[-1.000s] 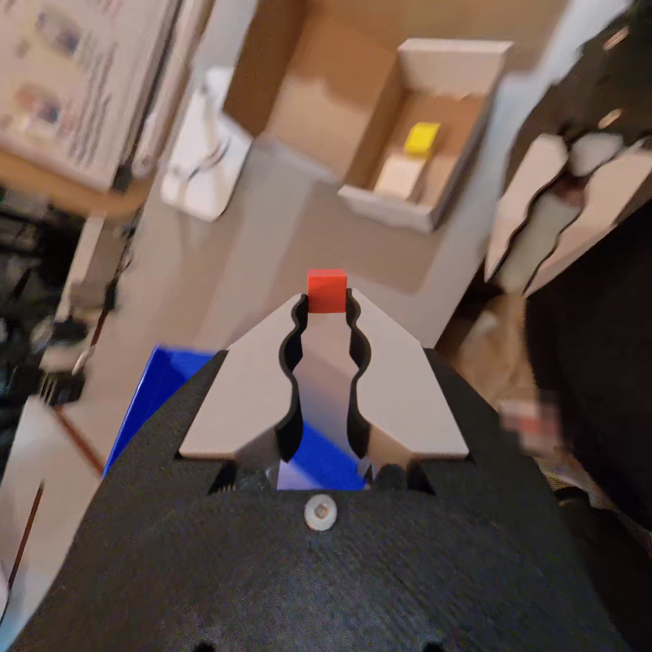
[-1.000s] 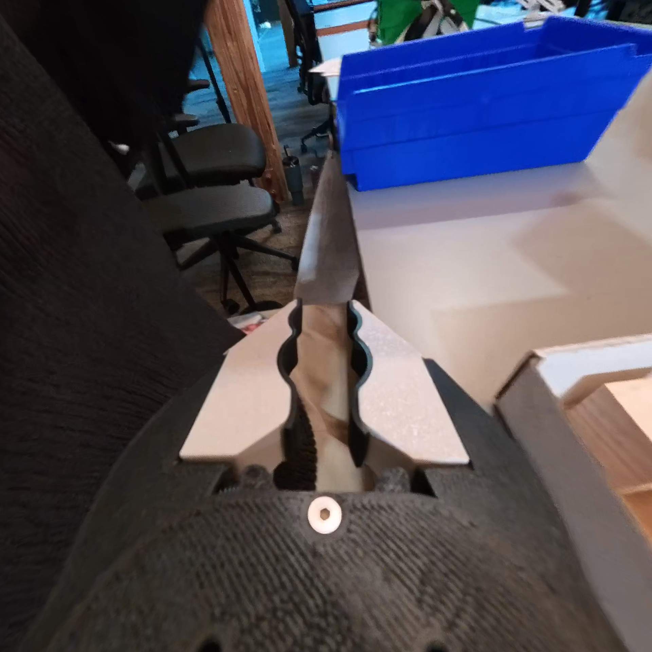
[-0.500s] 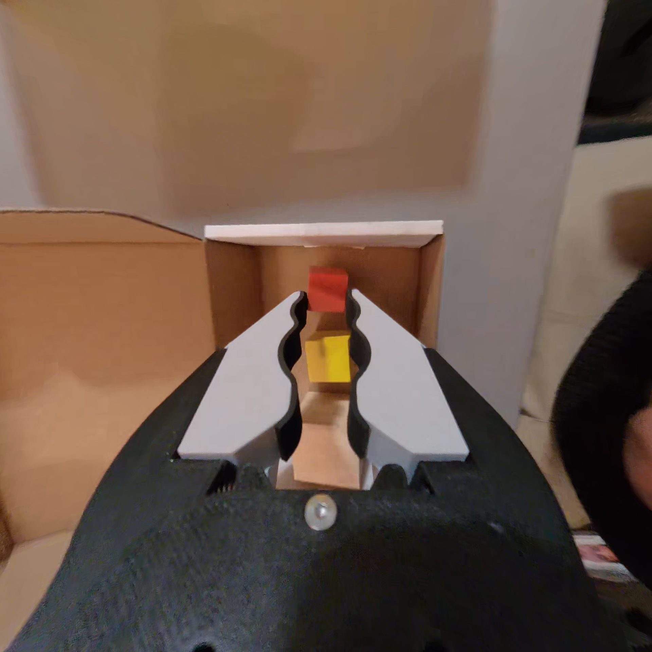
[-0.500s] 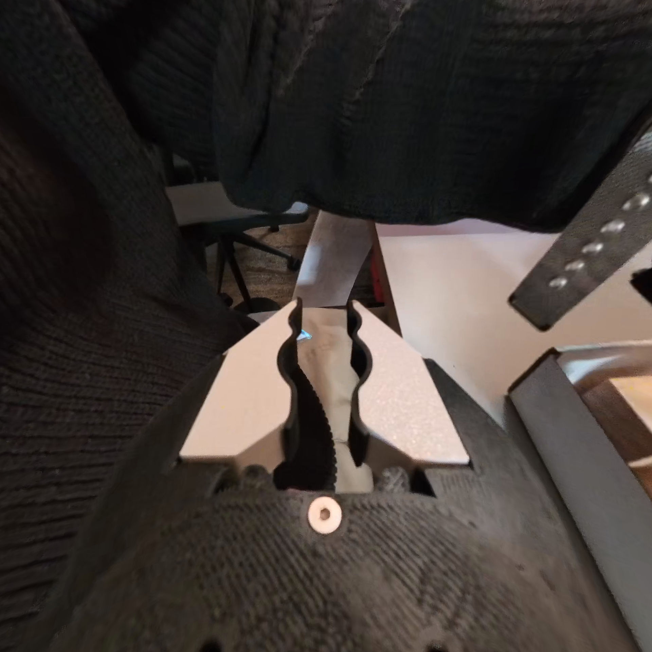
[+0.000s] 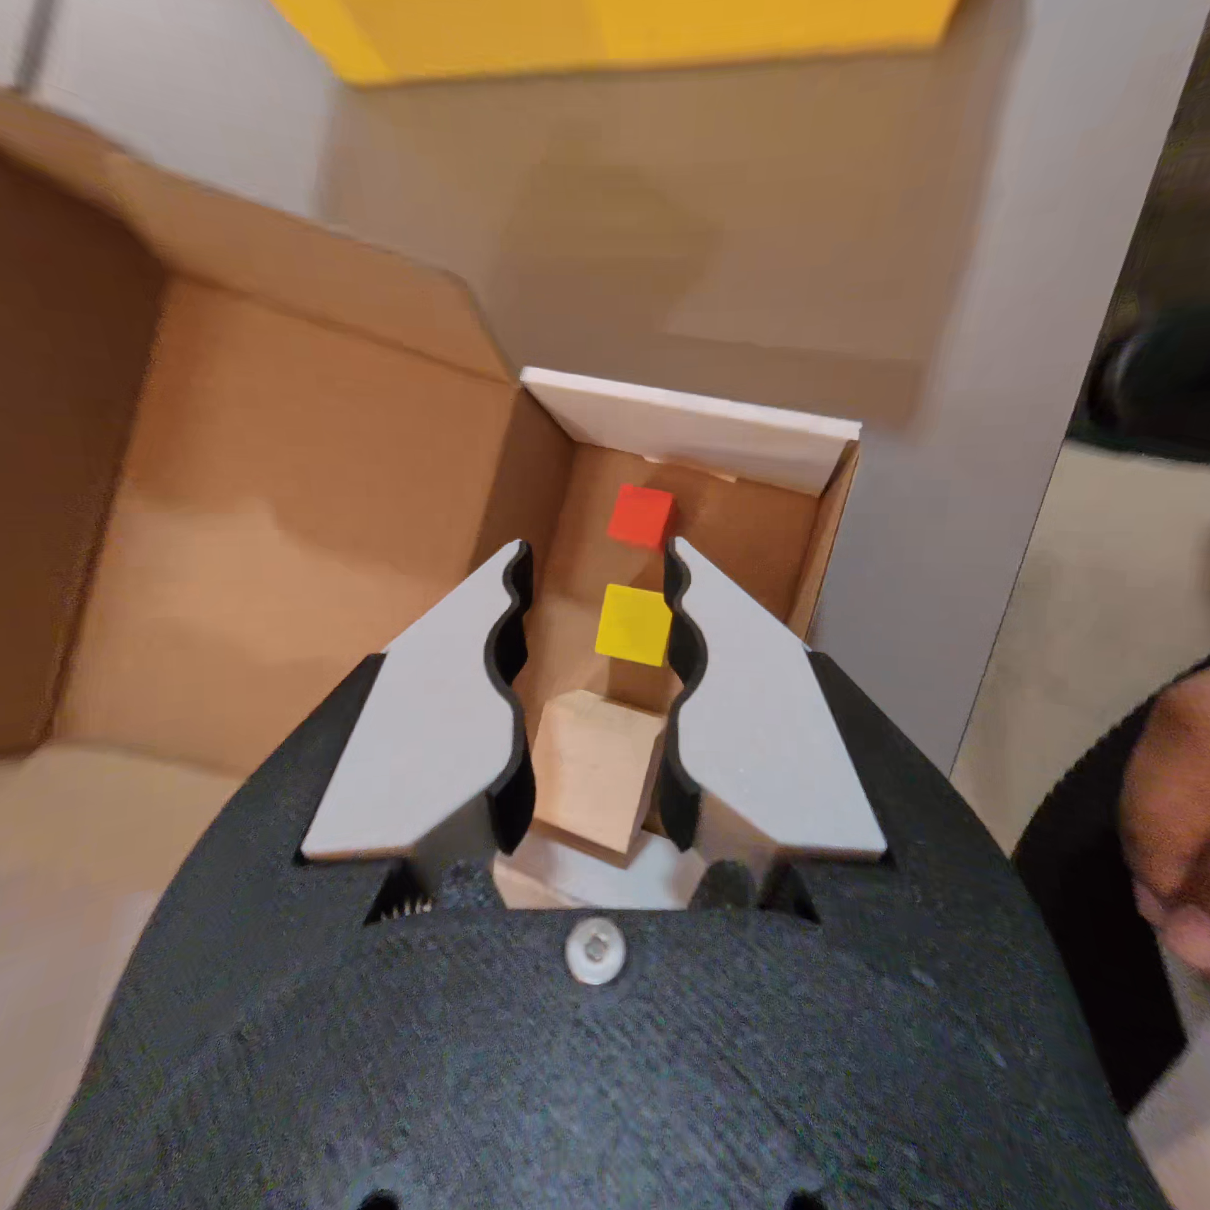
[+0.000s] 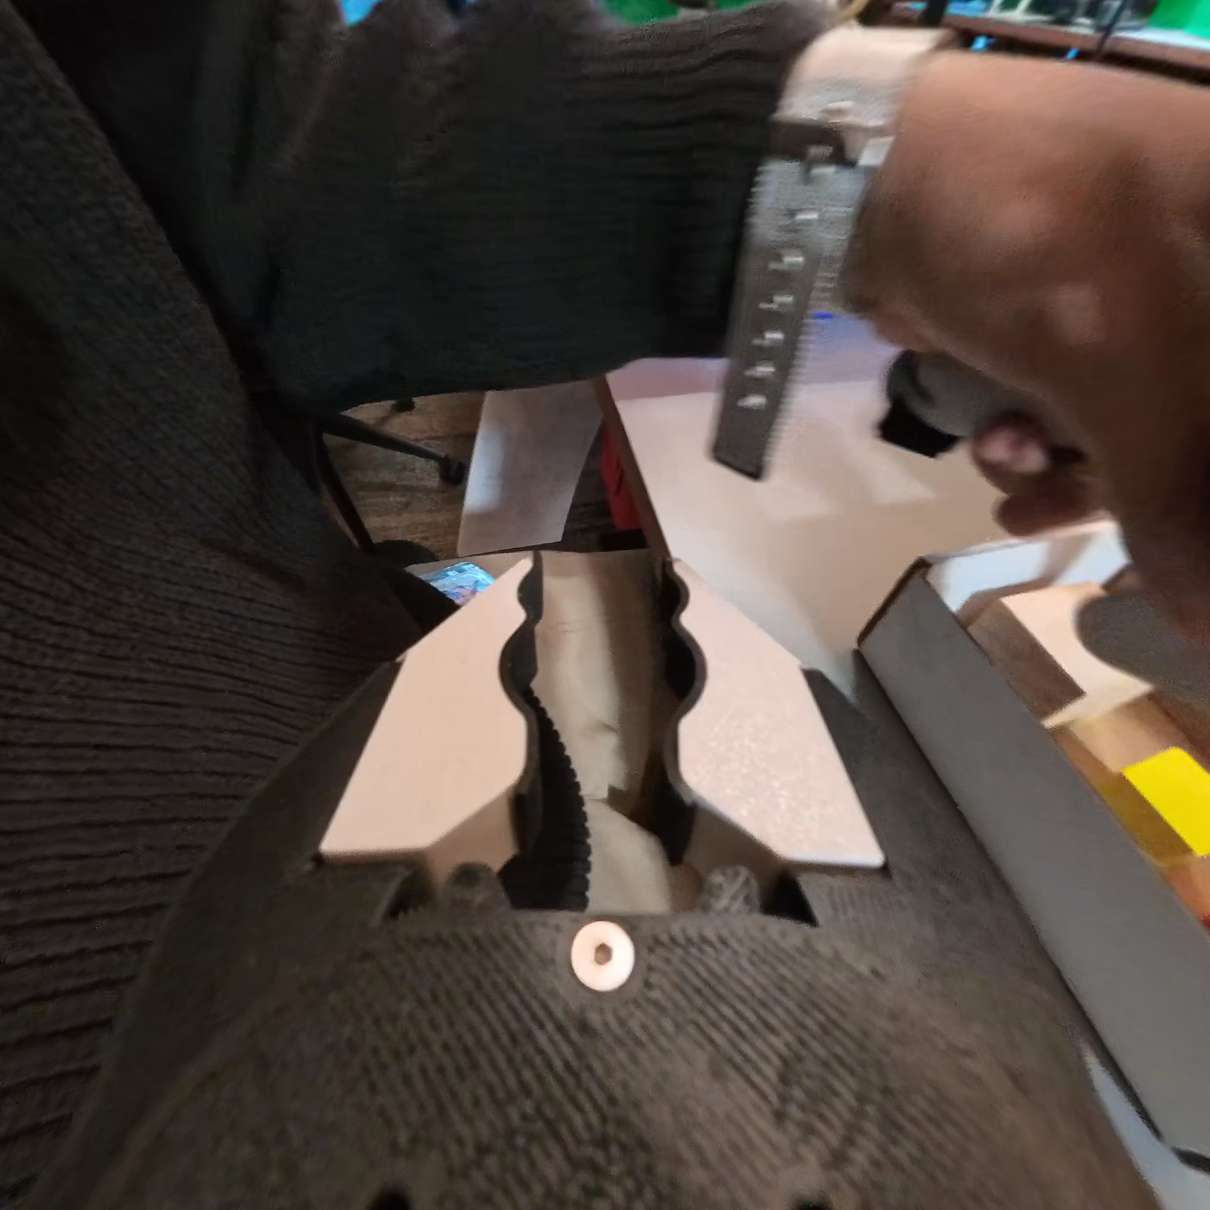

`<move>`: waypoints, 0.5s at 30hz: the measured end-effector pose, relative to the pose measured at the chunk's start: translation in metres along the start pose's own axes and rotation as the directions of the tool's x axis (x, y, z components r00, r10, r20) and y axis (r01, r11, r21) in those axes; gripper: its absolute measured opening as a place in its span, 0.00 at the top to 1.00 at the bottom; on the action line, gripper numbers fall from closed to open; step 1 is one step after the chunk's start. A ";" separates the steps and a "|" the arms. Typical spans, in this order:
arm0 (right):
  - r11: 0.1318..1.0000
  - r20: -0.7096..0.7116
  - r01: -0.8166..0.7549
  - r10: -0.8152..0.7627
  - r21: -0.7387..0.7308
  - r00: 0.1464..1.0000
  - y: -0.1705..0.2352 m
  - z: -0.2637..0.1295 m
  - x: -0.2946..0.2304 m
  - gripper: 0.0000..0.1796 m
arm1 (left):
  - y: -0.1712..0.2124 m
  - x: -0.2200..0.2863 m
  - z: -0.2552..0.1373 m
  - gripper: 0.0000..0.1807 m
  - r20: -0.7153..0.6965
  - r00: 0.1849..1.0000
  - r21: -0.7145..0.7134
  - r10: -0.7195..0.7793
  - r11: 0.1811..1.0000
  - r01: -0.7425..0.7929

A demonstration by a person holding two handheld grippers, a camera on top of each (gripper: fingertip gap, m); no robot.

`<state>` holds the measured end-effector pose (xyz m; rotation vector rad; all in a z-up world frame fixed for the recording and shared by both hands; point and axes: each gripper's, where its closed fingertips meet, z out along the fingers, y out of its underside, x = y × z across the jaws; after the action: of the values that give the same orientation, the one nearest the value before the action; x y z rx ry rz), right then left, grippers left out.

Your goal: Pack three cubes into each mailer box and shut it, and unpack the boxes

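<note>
The left gripper (image 5: pixel 596 556) hung over the open mailer box (image 5: pixel 822 563), its jaws spread moderately and gripping nothing. Just beyond its fingertips, slightly right of centre, the red cube (image 5: pixel 640 514) lay apart from both fingers against the box's far end (whether resting or in mid-air could not be told). Nearer in, seen between the fingers, sat the yellow cube (image 5: pixel 634 623), and closer still to the gripper's base a plain wooden cube (image 5: pixel 599 772), tilted a little. The box's brown lid flap (image 5: pixel 275 497) stood open to the gripper's left. Far ahead, a yellow bin (image 5: pixel 622 33) crossed the top edge of the view.

The right gripper (image 6: pixel 599 563) was held beside the box's grey outer wall (image 6: pixel 1021 786), which ran along its right; its jaws stood moderately apart and empty. Beyond that wall the yellow cube (image 6: pixel 1172 799) showed inside. Ahead and above, a dark-sleeved arm (image 6: pixel 491 196) and a blurred hand (image 6: pixel 1047 262) crossed over the pale table (image 6: pixel 786 511).
</note>
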<state>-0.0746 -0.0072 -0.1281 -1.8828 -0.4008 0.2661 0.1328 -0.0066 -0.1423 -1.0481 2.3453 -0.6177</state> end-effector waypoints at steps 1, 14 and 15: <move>1.000 -0.017 -0.005 0.005 0.002 1.000 0.001 -0.001 0.004 0.80 | 0.000 -0.004 -0.009 0.78 0.029 0.998 0.060 -0.054 0.997 0.053; 0.938 -0.428 0.165 -0.019 0.306 0.903 -0.052 -0.060 0.081 0.78 | 0.096 -0.059 -0.085 0.82 0.320 0.768 0.476 -0.554 0.795 0.375; 0.937 -0.444 0.159 -0.005 0.312 0.896 -0.052 -0.063 0.086 0.78 | 0.098 -0.061 -0.084 0.80 0.328 0.759 0.478 -0.563 0.791 0.381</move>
<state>0.0206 -0.0113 -0.0569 -1.5181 -0.1144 -0.1443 0.0645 0.1166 -0.1186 -1.4347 1.4580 -0.8665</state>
